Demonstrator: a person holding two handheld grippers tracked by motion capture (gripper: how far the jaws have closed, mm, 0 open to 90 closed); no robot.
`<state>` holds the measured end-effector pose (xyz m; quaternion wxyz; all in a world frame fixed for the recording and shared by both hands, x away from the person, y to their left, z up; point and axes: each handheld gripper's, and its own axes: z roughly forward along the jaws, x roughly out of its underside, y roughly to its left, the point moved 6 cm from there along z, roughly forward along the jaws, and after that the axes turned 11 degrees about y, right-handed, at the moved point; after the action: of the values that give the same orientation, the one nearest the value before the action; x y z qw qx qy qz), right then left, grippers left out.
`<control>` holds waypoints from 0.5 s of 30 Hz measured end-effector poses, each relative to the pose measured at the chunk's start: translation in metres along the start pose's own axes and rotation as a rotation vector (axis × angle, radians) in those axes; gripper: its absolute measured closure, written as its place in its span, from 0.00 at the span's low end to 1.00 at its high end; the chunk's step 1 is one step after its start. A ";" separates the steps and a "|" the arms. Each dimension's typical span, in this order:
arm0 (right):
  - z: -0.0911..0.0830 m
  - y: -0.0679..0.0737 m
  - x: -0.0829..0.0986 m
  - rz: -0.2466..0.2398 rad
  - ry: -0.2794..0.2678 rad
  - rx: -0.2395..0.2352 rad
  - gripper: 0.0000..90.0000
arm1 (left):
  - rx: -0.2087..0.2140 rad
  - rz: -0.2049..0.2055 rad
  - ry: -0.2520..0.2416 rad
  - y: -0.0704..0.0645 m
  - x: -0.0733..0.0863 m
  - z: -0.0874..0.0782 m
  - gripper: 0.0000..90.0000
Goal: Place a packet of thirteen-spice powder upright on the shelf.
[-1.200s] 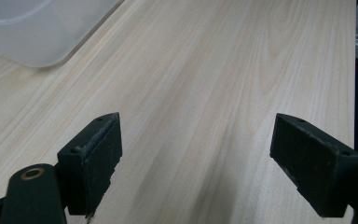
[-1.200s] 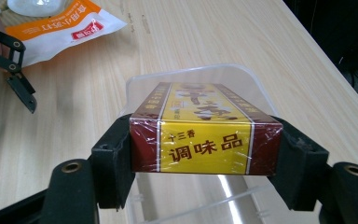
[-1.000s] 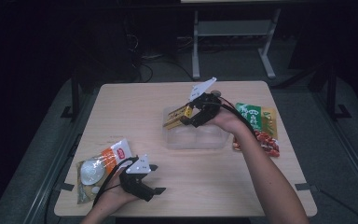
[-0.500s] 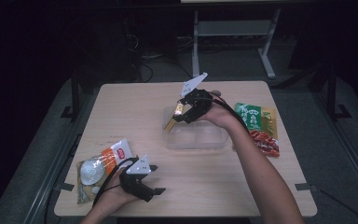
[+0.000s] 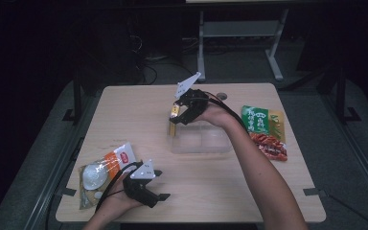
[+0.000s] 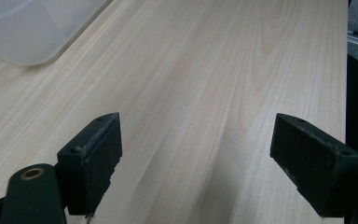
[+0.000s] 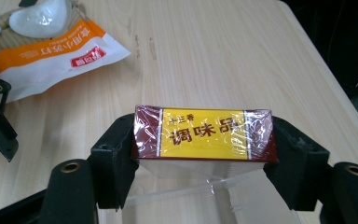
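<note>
Dark lab: bare table [image 5: 139,103], cables [image 5: 146,72]

Colours on the table: pale wood, clear plastic, bright snack packs.
Seasoning box [image 7: 205,134] yellow centre, maroon ends, maroon characters; black right gripper [image 7: 205,161] and left gripper [image 6: 198,163]. Clear tub [image 5: 201,141]. Orange-and-white bag [image 7: 46,49], red label. Green packet [image 5: 258,120]; red packet [image 5: 270,146]. Light-grained table [image 6: 223,70].

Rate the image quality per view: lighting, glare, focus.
High view: table evenly lit, surroundings nearly black. Left gripper view: wood sharp, clear container soft and washed out, near fingers slightly blurred. Right gripper view: seasoning packet legible, with glare on its wrap and on the orange-and-white bag.
</note>
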<state>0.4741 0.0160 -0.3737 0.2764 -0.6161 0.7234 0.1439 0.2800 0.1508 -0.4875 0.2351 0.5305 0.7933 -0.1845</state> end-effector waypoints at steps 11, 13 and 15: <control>0.021 0.000 0.002 0.000 0.043 -0.035 0.35 | 0.003 0.001 0.003 -0.001 0.000 0.001 0.18; 0.022 -0.001 0.002 0.006 0.041 -0.040 0.34 | 0.004 0.002 0.006 -0.001 0.001 0.001 0.18; 0.024 -0.002 0.003 0.009 0.040 -0.042 0.34 | 0.006 -0.002 0.007 -0.001 0.001 0.002 0.18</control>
<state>0.4810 0.0266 -0.3940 0.2482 -0.6213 0.7283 0.1480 0.2787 0.1501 -0.4894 0.2304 0.5313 0.7940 -0.1853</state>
